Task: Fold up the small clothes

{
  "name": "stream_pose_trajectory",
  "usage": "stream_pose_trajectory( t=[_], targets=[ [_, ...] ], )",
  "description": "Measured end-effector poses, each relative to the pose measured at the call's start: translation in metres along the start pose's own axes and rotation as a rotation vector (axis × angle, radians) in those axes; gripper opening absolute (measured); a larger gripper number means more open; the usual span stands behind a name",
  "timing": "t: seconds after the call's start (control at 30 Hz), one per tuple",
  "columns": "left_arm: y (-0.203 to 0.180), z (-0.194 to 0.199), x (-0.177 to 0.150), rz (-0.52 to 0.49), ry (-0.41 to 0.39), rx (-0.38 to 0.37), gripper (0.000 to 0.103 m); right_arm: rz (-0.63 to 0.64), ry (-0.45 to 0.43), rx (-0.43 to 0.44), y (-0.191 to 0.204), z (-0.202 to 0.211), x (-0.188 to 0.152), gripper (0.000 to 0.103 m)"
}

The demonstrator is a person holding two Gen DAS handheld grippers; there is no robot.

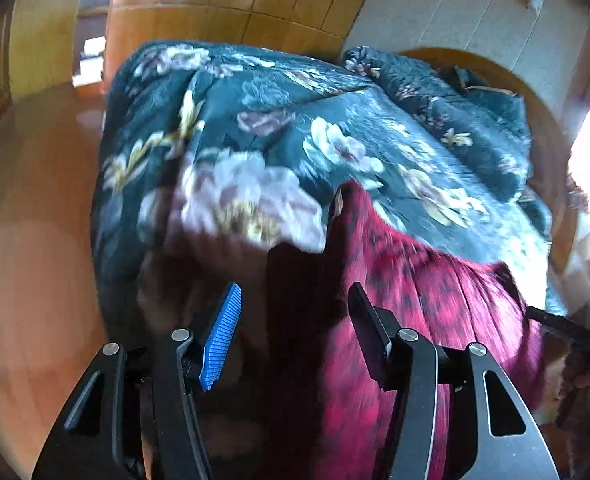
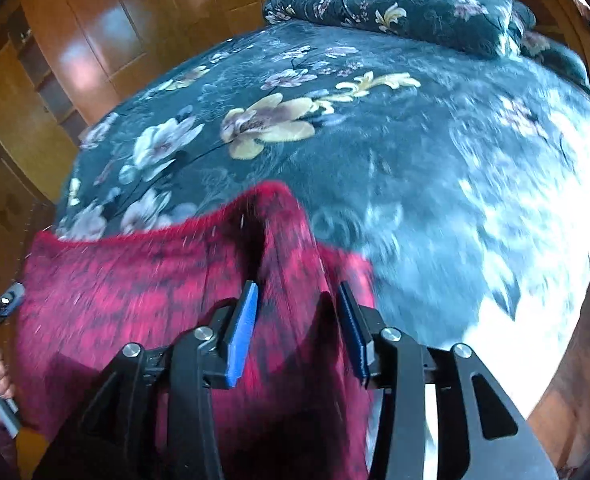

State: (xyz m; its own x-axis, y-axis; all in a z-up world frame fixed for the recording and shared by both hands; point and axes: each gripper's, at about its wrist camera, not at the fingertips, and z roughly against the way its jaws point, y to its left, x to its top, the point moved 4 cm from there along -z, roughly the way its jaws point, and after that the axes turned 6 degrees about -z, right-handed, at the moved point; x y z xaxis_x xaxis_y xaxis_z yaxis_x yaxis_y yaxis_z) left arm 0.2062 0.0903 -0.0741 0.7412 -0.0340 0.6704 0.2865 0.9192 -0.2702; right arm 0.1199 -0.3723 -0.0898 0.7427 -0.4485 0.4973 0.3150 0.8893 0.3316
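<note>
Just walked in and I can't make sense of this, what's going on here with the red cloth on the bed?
A person is working with two hand-held grippers on a red and black garment lying on a bed with a dark floral bedspread. The right gripper has a raised fold of the garment between its fingers, though the jaws stand apart, so a firm grip isn't clear. The left gripper is open at the garment's other edge. Both views are blurred. The garment is not folded yet.
</note>
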Motion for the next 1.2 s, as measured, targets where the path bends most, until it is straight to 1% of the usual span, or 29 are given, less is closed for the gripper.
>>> stream_pose_trajectory(
  t=[0.03, 0.1, 0.13, 0.17, 0.23, 0.27, 0.33, 0.43, 0.47, 0.5, 0.53, 0.57, 0.6, 0.63, 0.77, 0.87, 0.9, 0.93, 0.97, 1.0, 1.03, 1.07, 1.1, 1.13, 1.17, 1.2],
  targets=[
    [0.004, 0.007, -0.009, 0.009, 0.003, -0.024, 0.058, -0.013, 0.006, 0.027, -0.006, 0.012, -0.011, 0.042],
    [0.014, 0.022, -0.030, 0.048, 0.001, -0.065, 0.067, -0.028, 0.025, 0.067, -0.013, 0.028, -0.028, 0.046],
    [0.017, 0.028, -0.039, 0.069, -0.001, -0.093, 0.068, -0.041, 0.036, 0.085, -0.018, 0.038, -0.039, 0.049],
    [0.020, 0.034, -0.052, 0.100, -0.001, -0.122, 0.069, -0.048, 0.046, 0.102, -0.023, 0.045, -0.049, 0.052],
    [0.021, 0.040, -0.070, 0.129, 0.012, -0.158, 0.069, -0.057, 0.067, 0.131, -0.031, 0.060, -0.071, 0.053],
    [0.020, 0.041, -0.079, 0.140, 0.017, -0.170, 0.069, -0.064, 0.076, 0.145, -0.033, 0.064, -0.078, 0.056],
    [0.019, 0.041, -0.091, 0.160, 0.025, -0.194, 0.069, -0.066, 0.103, 0.170, -0.034, 0.068, -0.095, 0.056],
    [0.014, 0.038, -0.101, 0.182, 0.044, -0.236, 0.069, -0.061, 0.142, 0.169, -0.030, 0.063, -0.117, 0.055],
    [0.009, 0.035, -0.103, 0.184, 0.054, -0.248, 0.059, -0.043, 0.155, 0.152, -0.027, 0.059, -0.123, 0.051],
    [0.005, 0.032, -0.102, 0.181, 0.064, -0.265, 0.039, -0.030, 0.164, 0.145, -0.025, 0.055, -0.127, 0.048],
    [0.002, 0.029, -0.100, 0.176, 0.078, -0.288, 0.028, -0.022, 0.170, 0.136, -0.023, 0.052, -0.130, 0.039],
    [-0.001, 0.028, -0.098, 0.172, 0.087, -0.295, 0.016, -0.021, 0.169, 0.115, -0.023, 0.050, -0.131, 0.024],
    [-0.006, 0.031, -0.095, 0.163, 0.088, -0.280, 0.012, -0.028, 0.166, 0.108, -0.024, 0.051, -0.130, 0.018],
    [-0.008, 0.034, -0.093, 0.160, 0.083, -0.279, 0.011, -0.042, 0.158, 0.112, -0.024, 0.055, -0.127, 0.015],
    [-0.005, 0.059, -0.086, 0.169, 0.086, -0.278, 0.010, -0.027, 0.102, 0.112, -0.024, 0.087, -0.117, 0.010],
    [-0.003, 0.070, -0.096, 0.176, 0.138, -0.268, 0.010, -0.031, 0.102, 0.103, -0.033, 0.100, -0.121, 0.005],
    [-0.002, 0.071, -0.102, 0.167, 0.158, -0.246, 0.010, -0.030, 0.111, 0.089, -0.037, 0.100, -0.123, 0.004],
    [-0.001, 0.070, -0.108, 0.166, 0.174, -0.232, 0.010, -0.035, 0.120, 0.049, -0.045, 0.098, -0.128, 0.000],
    [0.002, 0.067, -0.112, 0.181, 0.186, -0.228, 0.010, -0.066, 0.138, 0.015, -0.061, 0.094, -0.134, 0.000],
    [0.004, 0.064, -0.114, 0.197, 0.181, -0.234, 0.010, -0.108, 0.153, 0.001, -0.075, 0.091, -0.139, 0.000],
    [0.004, 0.062, -0.113, 0.197, 0.176, -0.222, 0.010, -0.158, 0.160, -0.019, -0.090, 0.088, -0.143, 0.000],
    [0.004, 0.061, -0.111, 0.198, 0.175, -0.214, 0.011, -0.177, 0.156, -0.009, -0.095, 0.089, -0.142, 0.000],
    [0.000, 0.060, -0.106, 0.186, 0.164, -0.214, 0.013, -0.184, 0.147, 0.008, -0.096, 0.092, -0.141, 0.000],
    [-0.003, 0.060, -0.101, 0.166, 0.151, -0.198, 0.015, -0.180, 0.127, 0.010, -0.096, 0.098, -0.138, 0.000],
    [-0.005, 0.060, -0.096, 0.150, 0.140, -0.175, 0.015, -0.167, 0.105, 0.020, -0.094, 0.103, -0.132, 0.001],
    [-0.008, 0.061, -0.089, 0.119, 0.128, -0.162, 0.019, -0.156, 0.089, 0.036, -0.090, 0.107, -0.125, 0.004]
  ],
)
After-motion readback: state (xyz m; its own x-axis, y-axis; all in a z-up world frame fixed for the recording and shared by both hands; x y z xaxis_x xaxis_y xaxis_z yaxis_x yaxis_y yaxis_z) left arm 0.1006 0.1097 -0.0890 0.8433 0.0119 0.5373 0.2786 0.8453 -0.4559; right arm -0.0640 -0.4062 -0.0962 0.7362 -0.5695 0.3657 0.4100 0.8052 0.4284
